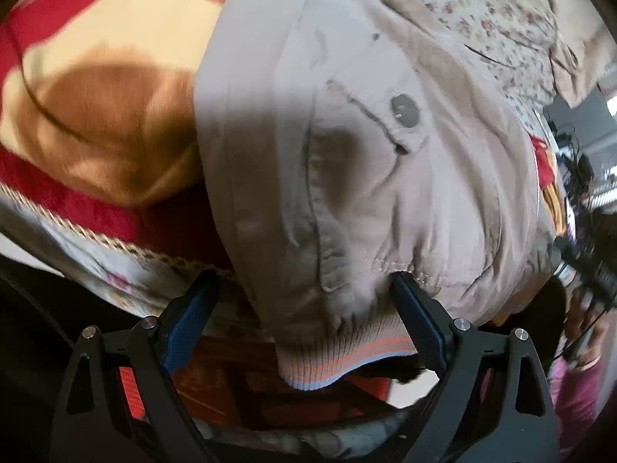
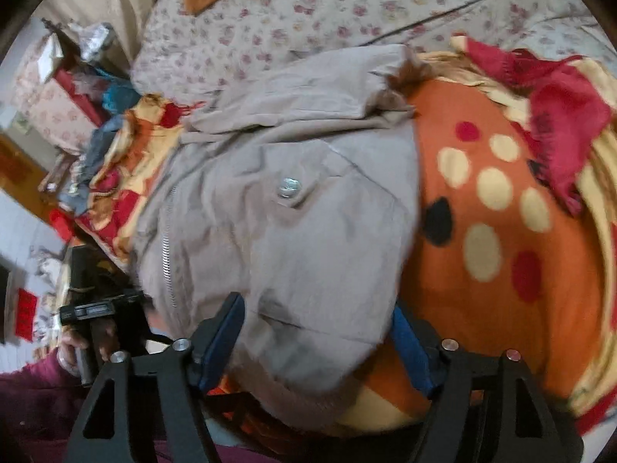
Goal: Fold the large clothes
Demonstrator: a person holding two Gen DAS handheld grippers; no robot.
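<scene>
Left wrist view: a beige cotton jacket (image 1: 347,162) fills mid-frame, its striped ribbed hem (image 1: 339,362) hanging between the wide-spread blue pads of the left claw (image 1: 304,297), gripping nothing.

Right wrist view: the right claw (image 2: 316,328) gapes wide around the jacket's (image 2: 293,231) rumpled lower edge on a fuzzy spotted orange blanket (image 2: 501,239).

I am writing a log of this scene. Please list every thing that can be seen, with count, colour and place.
jacket: one, beige, spread on the blanket, its striped hem nearest the grippers
snap button: one, silver, on the jacket's pocket flap
zipper: one, silver, along the jacket's left part
blanket: one, orange with cream and red dots, under the jacket
bedsheet: one, pale floral, behind
left gripper: open, at the hem
right gripper: open, around the jacket's edge
</scene>
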